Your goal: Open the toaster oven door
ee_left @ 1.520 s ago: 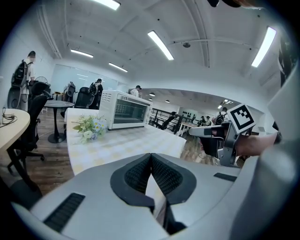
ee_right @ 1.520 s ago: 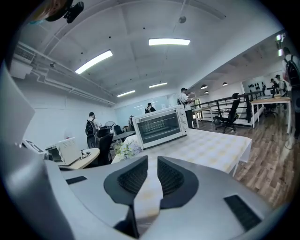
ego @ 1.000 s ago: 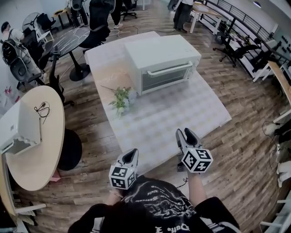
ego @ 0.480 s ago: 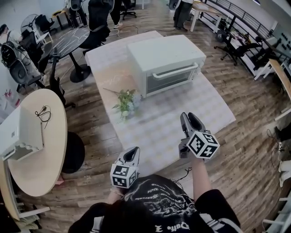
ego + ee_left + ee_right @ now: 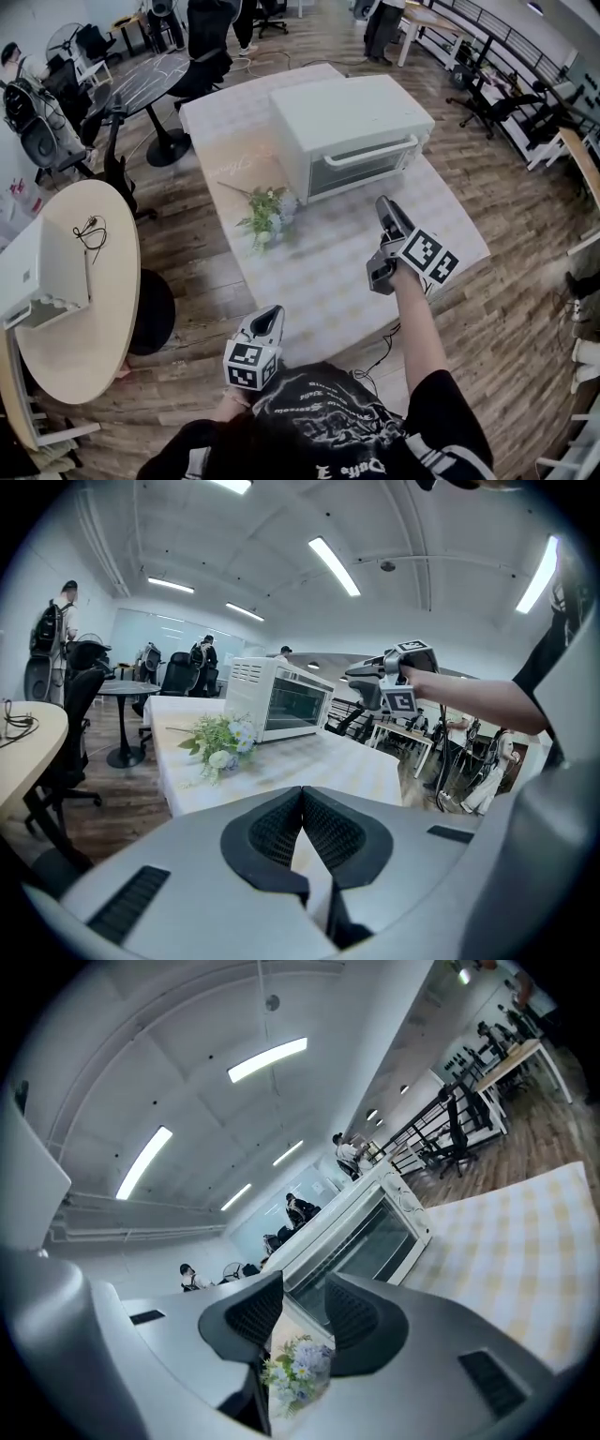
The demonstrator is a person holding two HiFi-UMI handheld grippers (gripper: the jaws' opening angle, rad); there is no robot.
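Checked-cloth table [image 5: 356, 272] carries boxy white metal toaster oven [image 5: 347, 117], door shut. At its 5 o'clock, right gripper [image 5: 386, 204]: jaws apart, empty, just narrowing; left gripper [image 5: 272, 314] closed, empty. Risk: narrowed jaws miss white bar handle [image 5: 371, 153].

— What's on the counter [image 5: 337, 272] there?
— A pale checked cloth [image 5: 433, 225] over the whole top, and a bunch of flowers [image 5: 267, 214] lying near its left edge, white blooms among green leaves.
— And off to the left?
— A light wooden oval table [image 5: 84, 314]. A black cable [image 5: 91, 228] is coiled on it, and a white box [image 5: 37, 272] sits at its far-left side.
— Behind that?
— A dark round table [image 5: 150, 80] with a black office chair [image 5: 202, 67] pulled up beside it. A person [image 5: 380, 23] stands at the far end of the room, on the plank floor [image 5: 525, 309].
— The right side?
— Desks and a dark railing [image 5: 506, 37] along the wall. Long strip lights [image 5: 333, 566] run across the ceiling.
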